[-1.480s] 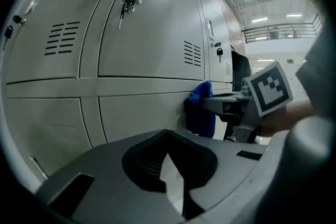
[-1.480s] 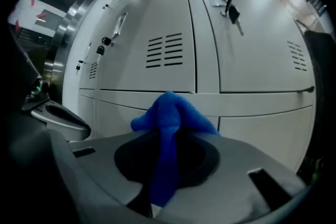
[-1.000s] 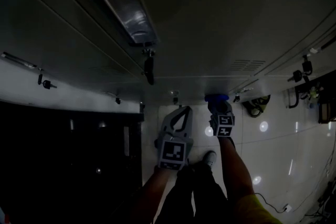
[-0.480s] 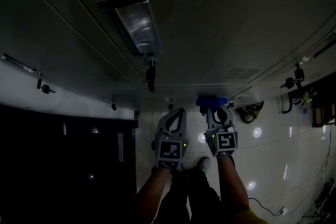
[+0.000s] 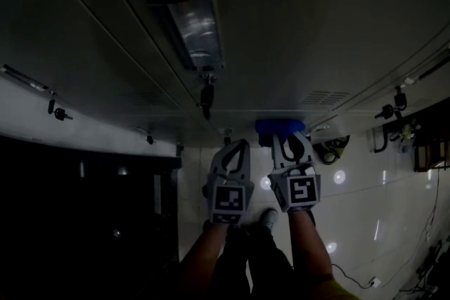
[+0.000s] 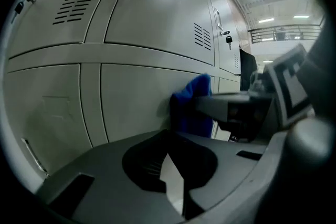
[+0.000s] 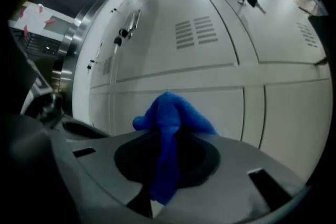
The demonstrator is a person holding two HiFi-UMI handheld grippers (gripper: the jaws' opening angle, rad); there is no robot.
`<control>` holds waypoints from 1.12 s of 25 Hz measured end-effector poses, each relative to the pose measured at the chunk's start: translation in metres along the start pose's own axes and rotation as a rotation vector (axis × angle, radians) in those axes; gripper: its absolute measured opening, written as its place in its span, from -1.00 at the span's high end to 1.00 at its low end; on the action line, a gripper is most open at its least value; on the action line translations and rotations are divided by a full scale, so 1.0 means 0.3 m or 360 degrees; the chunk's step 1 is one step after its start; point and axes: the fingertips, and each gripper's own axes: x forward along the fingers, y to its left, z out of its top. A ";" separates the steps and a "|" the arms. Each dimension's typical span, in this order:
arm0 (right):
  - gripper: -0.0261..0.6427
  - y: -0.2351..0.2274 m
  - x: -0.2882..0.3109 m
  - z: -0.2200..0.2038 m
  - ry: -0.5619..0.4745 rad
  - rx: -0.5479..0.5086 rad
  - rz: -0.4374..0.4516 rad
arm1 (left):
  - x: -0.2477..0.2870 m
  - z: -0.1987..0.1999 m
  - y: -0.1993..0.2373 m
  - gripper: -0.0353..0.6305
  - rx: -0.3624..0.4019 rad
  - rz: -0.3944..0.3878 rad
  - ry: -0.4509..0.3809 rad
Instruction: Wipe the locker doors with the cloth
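The grey locker doors (image 5: pixel 281 46) fill the top of the dim head view. A blue cloth (image 5: pixel 279 127) is bunched against the lower edge of a door, and my right gripper (image 5: pixel 286 142) is shut on it. In the right gripper view the cloth (image 7: pixel 170 113) bulges out over the jaws and touches the lower door (image 7: pixel 210 97). My left gripper (image 5: pixel 236 150) hangs just left of it, shut and holding nothing. The left gripper view shows the cloth (image 6: pixel 191 107) pressed on the door (image 6: pixel 131 102), with the right gripper (image 6: pixel 247 107) behind it.
A recessed handle (image 5: pixel 190 24) and a hanging key (image 5: pixel 206 98) sit on the door above the grippers. More keys (image 5: pixel 56 111) hang at the left. Below lie glossy floor tiles (image 5: pixel 365 200), the person's shoe (image 5: pixel 267 218) and a cable (image 5: pixel 358 277). A dark area (image 5: pixel 70 221) lies at lower left.
The right gripper has slid the cloth left along the door's lower edge, closer to the left gripper. The left gripper has barely moved.
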 end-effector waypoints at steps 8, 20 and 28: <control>0.71 0.029 0.173 -0.754 0.0514 0.0096 0.0012 | -0.012 -0.046 0.045 0.88 -0.0031 0.0013 0.0053; 0.71 0.066 0.149 -0.723 0.0548 0.0216 -0.0015 | -0.044 -0.104 0.103 0.88 0.0240 0.0104 0.0165; 0.71 0.196 0.004 0.302 -0.0204 0.0165 0.0133 | -0.071 -0.145 0.170 0.88 0.0168 0.0140 0.0174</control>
